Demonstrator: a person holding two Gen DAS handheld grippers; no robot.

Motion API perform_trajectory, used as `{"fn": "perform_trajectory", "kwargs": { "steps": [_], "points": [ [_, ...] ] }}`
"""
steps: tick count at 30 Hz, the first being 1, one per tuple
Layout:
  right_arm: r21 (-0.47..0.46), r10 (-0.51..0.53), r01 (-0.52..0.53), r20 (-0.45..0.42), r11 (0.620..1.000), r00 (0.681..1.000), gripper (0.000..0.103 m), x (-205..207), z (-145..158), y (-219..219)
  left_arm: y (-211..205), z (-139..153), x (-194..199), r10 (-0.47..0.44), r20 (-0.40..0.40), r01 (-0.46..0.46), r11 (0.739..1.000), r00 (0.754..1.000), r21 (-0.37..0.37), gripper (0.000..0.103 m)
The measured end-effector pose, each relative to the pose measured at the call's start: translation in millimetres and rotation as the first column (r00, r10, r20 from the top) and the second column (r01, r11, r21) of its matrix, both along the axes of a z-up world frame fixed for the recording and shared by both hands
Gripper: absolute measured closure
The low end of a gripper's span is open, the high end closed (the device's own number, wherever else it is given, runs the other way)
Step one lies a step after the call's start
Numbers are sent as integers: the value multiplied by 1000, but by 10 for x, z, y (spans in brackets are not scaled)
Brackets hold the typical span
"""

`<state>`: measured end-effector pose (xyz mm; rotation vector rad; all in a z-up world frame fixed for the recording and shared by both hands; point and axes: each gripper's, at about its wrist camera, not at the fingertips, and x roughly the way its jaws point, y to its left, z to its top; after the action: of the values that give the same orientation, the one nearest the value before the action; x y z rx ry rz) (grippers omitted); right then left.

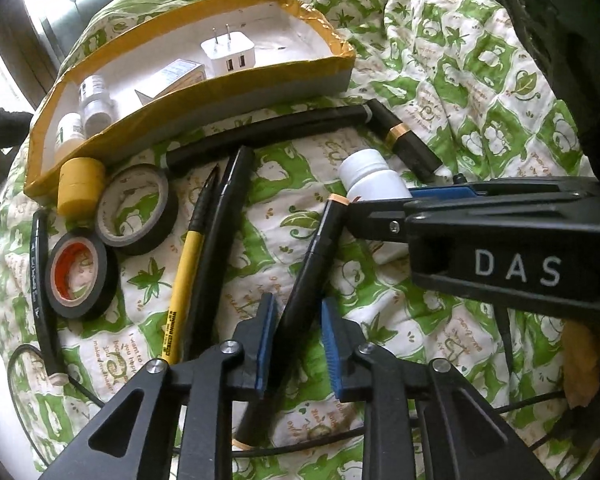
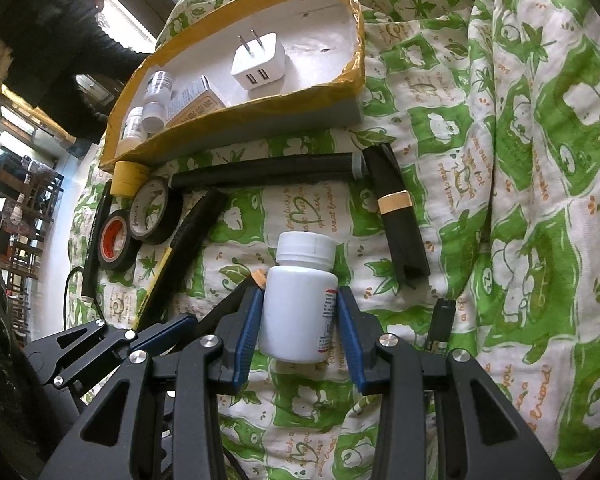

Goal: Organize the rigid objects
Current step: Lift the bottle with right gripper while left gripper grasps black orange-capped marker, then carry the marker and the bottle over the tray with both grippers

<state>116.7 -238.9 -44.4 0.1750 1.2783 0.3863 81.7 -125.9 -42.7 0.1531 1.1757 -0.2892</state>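
Both grippers are engaged over a bed spread with a green-and-white quilt (image 1: 452, 92); the left gripper (image 1: 298, 340) has its blue pads closed on the barrel of a black marker (image 1: 316, 264), which lies slanted on the quilt with its orange-tipped end towards the white bottle (image 2: 300, 308); the right gripper (image 2: 298, 336) clamps that bottle by its body, cap pointing away, the bottle appearing to rest on the quilt. The receiving box (image 1: 260, 80), edged in yellow tape, sits just beyond the loose items and already holds a white charger (image 1: 228, 54), a small carton and several small bottles; outside it remain two rolls of black tape (image 1: 138, 210), a yellow roll, a yellow pen (image 1: 184, 276), a black pen beside it, a long black tube (image 1: 268, 132) and a black case with a gold band (image 2: 398, 216). Risks noted: the marker is gripped away from its middle, so it may pivot or slide between the pads on lifting; its tip lies close to the right gripper's fingers and could knock them or the bottle; the smooth, round bottle may rotate or slip if grip is light; the soft, rumpled quilt gives poor support, so neighbouring pens may roll when disturbed; a black cable (image 1: 24, 364) trails near the left gripper and may snag.
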Motion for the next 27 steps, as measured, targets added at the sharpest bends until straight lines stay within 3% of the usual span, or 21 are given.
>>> {"fn": "perform_trajectory", "kwargs": {
  "steps": [2, 4, 6, 9, 12, 17, 22, 27],
  "points": [
    [3, 0, 0, -1, 1000, 1000, 66, 5, -8, 11, 37, 19, -15, 13, 0, -13, 999, 1000, -29, 83],
    [12, -4, 4, -1, 1000, 1000, 66, 11, -7, 7, 156, 53, -28, 60, -8, -60, 993, 998, -105, 83],
    [24, -10, 10, -2, 1000, 1000, 66, 9, 5, -20, 348, 65, -31, 128, -28, -131, 971, 991, -202, 83],
    [18, -7, 7, -2, 1000, 1000, 66, 5, 5, -25, 498, 20, -40, 177, -62, -187, 947, 982, -260, 83],
    [-2, 4, -4, -7, 1000, 1000, 67, 3, -12, 10, 452, -81, -13, 174, -96, -191, 957, 980, -217, 83],
    [-40, 19, -19, -9, 999, 1000, 68, -1, -52, 67, 325, -86, 8, 157, -71, -167, 973, 985, -162, 83],
    [-24, 13, -13, -1, 1000, 1000, 68, -3, -29, 54, 378, 22, -113, 174, -40, -179, 961, 984, -210, 85],
    [10, 4, -5, 13, 1000, 1000, 68, -14, 38, -5, 528, 100, -169, 210, -33, -209, 925, 977, -317, 85]
  ]
}}
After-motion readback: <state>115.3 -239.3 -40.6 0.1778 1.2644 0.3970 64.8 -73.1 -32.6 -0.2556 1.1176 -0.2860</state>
